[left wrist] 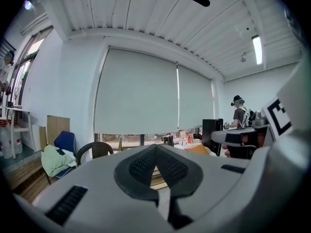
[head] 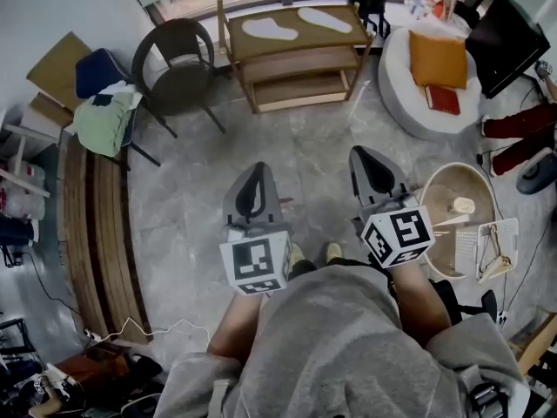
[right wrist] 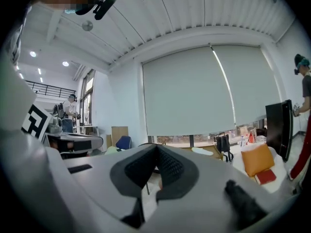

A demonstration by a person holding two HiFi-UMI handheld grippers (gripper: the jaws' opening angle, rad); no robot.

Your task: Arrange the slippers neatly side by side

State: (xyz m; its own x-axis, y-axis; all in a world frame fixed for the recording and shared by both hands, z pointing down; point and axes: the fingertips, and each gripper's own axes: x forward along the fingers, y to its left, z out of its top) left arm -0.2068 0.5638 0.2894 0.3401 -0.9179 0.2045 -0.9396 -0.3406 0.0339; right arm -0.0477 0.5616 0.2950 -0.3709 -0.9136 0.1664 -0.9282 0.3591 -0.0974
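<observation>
Two white slippers (head: 270,30) (head: 325,18) lie apart on the top of a wooden rack (head: 296,64) at the far side of the room, pointing different ways. One slipper (right wrist: 201,151) also shows in the right gripper view, far beyond the jaws. My left gripper (head: 258,172) and right gripper (head: 364,157) hang side by side over the grey floor, well short of the rack. Both are shut with nothing between their pads, as the left gripper view (left wrist: 155,150) and the right gripper view (right wrist: 156,149) confirm.
A dark wicker chair (head: 178,64) stands left of the rack, beside a blue chair with green clothes (head: 104,116). To the right are a white round seat (head: 409,94) with an orange cushion (head: 438,59), a black monitor (head: 505,42) and a round basket (head: 470,185). A wooden bench (head: 91,225) runs along the left.
</observation>
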